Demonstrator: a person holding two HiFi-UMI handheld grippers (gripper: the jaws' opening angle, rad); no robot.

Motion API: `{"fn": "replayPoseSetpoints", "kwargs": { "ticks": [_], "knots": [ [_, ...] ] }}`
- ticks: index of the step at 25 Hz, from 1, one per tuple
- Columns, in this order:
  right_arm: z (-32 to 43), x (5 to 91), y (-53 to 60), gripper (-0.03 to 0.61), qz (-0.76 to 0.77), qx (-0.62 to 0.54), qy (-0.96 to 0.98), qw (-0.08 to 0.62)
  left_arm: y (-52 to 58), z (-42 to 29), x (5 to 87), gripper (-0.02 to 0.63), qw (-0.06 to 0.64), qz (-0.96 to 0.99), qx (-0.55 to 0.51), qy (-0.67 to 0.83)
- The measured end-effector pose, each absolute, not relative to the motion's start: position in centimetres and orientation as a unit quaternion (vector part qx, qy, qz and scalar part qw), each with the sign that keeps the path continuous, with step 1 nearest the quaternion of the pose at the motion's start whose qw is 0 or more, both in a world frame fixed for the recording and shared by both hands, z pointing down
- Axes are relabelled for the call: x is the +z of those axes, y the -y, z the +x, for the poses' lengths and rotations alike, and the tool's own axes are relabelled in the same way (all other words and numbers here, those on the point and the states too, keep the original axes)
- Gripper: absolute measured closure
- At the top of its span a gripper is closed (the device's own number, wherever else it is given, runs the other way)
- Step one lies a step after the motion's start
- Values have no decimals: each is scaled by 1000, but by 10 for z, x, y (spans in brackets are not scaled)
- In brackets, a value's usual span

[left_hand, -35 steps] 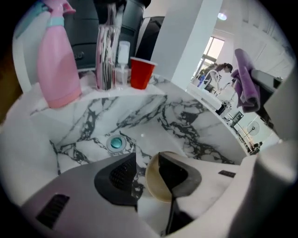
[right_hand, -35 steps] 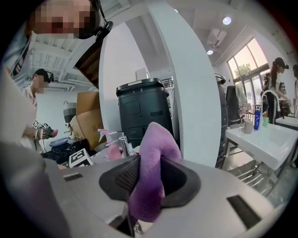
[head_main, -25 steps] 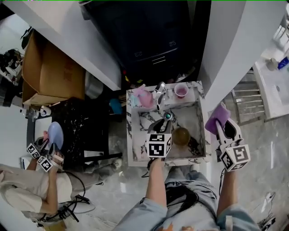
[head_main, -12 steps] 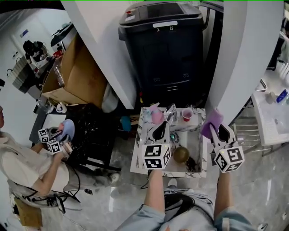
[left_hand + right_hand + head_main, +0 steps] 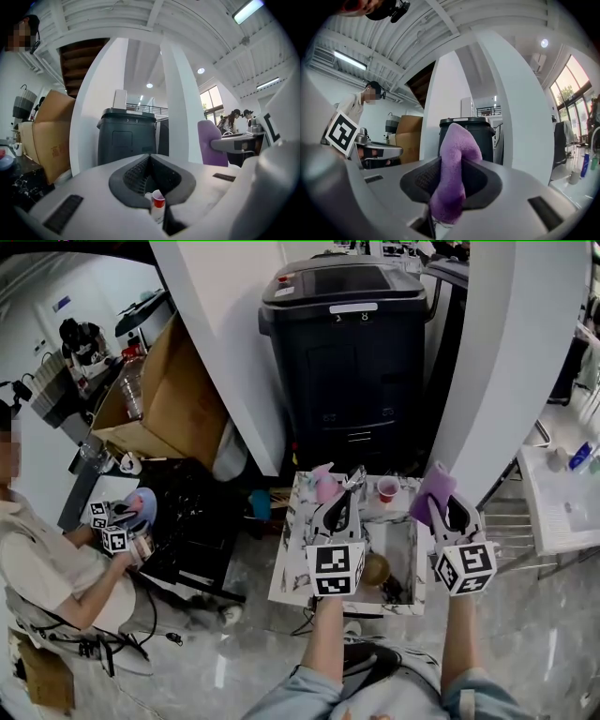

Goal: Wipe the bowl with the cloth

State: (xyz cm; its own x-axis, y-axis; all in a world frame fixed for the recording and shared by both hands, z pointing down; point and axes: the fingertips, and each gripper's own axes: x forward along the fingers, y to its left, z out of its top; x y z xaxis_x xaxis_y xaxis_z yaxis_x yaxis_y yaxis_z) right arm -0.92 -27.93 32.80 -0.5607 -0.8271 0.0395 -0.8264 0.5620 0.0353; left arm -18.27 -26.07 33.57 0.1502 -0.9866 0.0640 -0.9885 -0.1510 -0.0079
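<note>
Bowl (image 5: 377, 568) low in the marble sink (image 5: 286, 570), that's the head view. The left gripper (image 5: 337, 507) hangs just left of the bowl, the nearer of the two. The right gripper (image 5: 448, 514) rides above the bowl's right with the purple cloth (image 5: 433, 489). Left gripper view: jaws pressed together, nothing in them. Right gripper view: jaws clamped on the cloth, its long axis poking straight out past the tips. I'd say the bowl lies down and left of that cloth

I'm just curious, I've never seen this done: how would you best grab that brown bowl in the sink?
Probably by its rim, coming from straight above with the empty left gripper. The bowl sits low in the sink, so the walls block its sides. The right gripper holds the cloth.
</note>
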Motion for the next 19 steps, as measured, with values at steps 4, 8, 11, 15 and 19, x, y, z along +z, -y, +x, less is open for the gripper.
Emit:
{"fn": "replayPoseSetpoints", "kwargs": {
  "ticks": [4,8,11,15,19],
  "knots": [
    [-10,334,281,449,472,-9,881,32,264,-186,342,591,23,757,27,652],
    [-14,336,282,449,472,-13,880,37,269,-184,344,591,23,764,22,644],
    [-14,336,282,449,476,-17,879,38,272,-183,345,591,26,771,14,636],
    [-16,337,287,449,478,-20,877,40,278,-185,346,591,32,778,0,628],
    [-24,342,294,449,478,-21,877,38,287,-191,350,591,31,784,-9,619]
  ]
}}
